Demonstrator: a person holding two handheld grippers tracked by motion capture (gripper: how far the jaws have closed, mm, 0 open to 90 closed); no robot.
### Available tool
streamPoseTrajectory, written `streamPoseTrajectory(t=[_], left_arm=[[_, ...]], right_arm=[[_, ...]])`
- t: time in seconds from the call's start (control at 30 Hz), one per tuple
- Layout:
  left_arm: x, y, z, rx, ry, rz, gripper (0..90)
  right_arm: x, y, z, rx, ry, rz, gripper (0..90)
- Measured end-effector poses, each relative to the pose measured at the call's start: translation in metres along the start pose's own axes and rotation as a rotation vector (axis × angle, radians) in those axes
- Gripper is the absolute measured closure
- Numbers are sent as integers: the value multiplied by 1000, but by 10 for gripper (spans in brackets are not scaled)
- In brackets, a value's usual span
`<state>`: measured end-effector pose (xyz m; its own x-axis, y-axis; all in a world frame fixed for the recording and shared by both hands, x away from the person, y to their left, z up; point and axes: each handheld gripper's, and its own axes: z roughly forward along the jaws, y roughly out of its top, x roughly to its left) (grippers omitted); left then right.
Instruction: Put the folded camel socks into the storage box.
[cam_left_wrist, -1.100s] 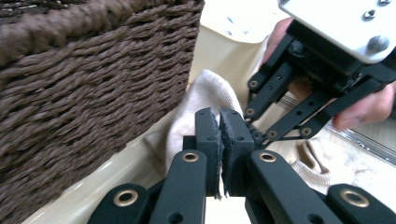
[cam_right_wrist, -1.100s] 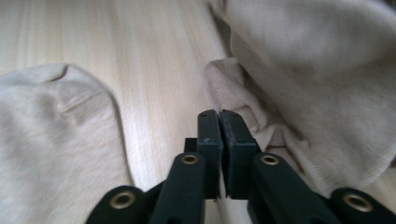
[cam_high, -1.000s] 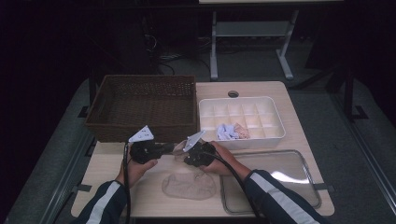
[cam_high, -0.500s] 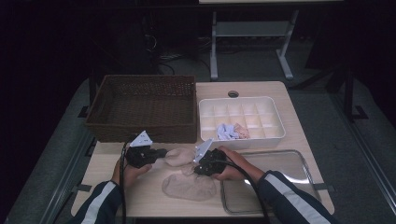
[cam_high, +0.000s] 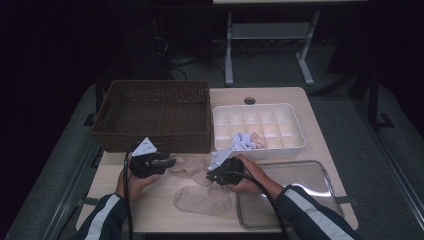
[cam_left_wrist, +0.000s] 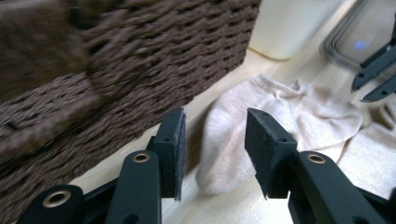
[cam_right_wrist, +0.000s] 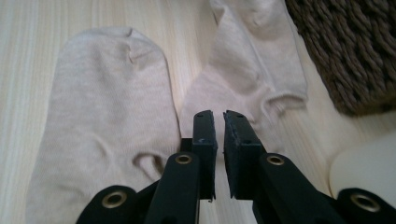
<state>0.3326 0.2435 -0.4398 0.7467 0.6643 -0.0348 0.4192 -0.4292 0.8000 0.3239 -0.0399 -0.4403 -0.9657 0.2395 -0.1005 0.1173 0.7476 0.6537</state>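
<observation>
Two beige socks lie on the wooden table. One sock (cam_high: 202, 199) (cam_right_wrist: 102, 121) is spread flat near the front edge. The other sock (cam_high: 192, 164) (cam_left_wrist: 289, 112) (cam_right_wrist: 252, 70) lies crumpled by the basket. My left gripper (cam_high: 172, 162) (cam_left_wrist: 215, 140) has just been opening. It is open, with the crumpled sock's end on the table between its jaws and untouched by the pads. My right gripper (cam_high: 210, 176) (cam_right_wrist: 218, 123) has just been opening too. A narrow gap shows between its jaws, nothing is in it, and it hovers over both socks' cuffs.
A brown wicker basket (cam_high: 155, 107) (cam_left_wrist: 116, 70) stands at the back left, close to the left gripper. A white divided box (cam_high: 257, 106) holds folded cloth items (cam_high: 247, 141). A metal tray (cam_high: 300, 190) lies at the front right.
The left gripper's jaws have opened and let go of the crumpled sock. The right gripper has drawn back to the right and toward the person, with its jaws parted slightly.
</observation>
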Motion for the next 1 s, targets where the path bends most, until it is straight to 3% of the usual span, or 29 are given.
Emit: streamPoseTrajectory(t=[0.07, 0.13, 0.3, 0.33, 0.43, 0.63, 0.73, 0.9, 0.97, 1.0], left_arm=[[-1, 0, 4, 10, -13, 10, 615], [-4, 0, 16, 83, -2, 54, 613], [-1, -2, 22, 106, 14, 52, 635], [1, -4, 23, 138, 40, 67, 626], [6, -10, 25, 172, 46, 55, 635], [4, -13, 22, 170, 20, 31, 662], [2, -16, 17, 184, 16, 26, 611], [-2, -21, 7, 158, 11, 2, 497], [0, -19, -2, 108, 21, -27, 433], [0, -19, -2, 108, 21, -27, 424]], right_arm=[[1, 3, 4, 1, -8, 7, 820], [1, 4, 11, 17, -19, 9, 817], [0, 0, 21, 47, -7, 21, 793], [-3, -2, 21, 37, 5, 37, 788], [-8, -7, 17, 48, 11, 54, 787], [-16, -17, 7, 70, -1, 73, 768], [-20, -24, 0, 98, -19, 112, 746], [-20, -27, -4, 111, -57, 107, 734], [-19, -25, -9, 62, -64, 137, 710], [-19, -25, -9, 62, -64, 137, 710]])
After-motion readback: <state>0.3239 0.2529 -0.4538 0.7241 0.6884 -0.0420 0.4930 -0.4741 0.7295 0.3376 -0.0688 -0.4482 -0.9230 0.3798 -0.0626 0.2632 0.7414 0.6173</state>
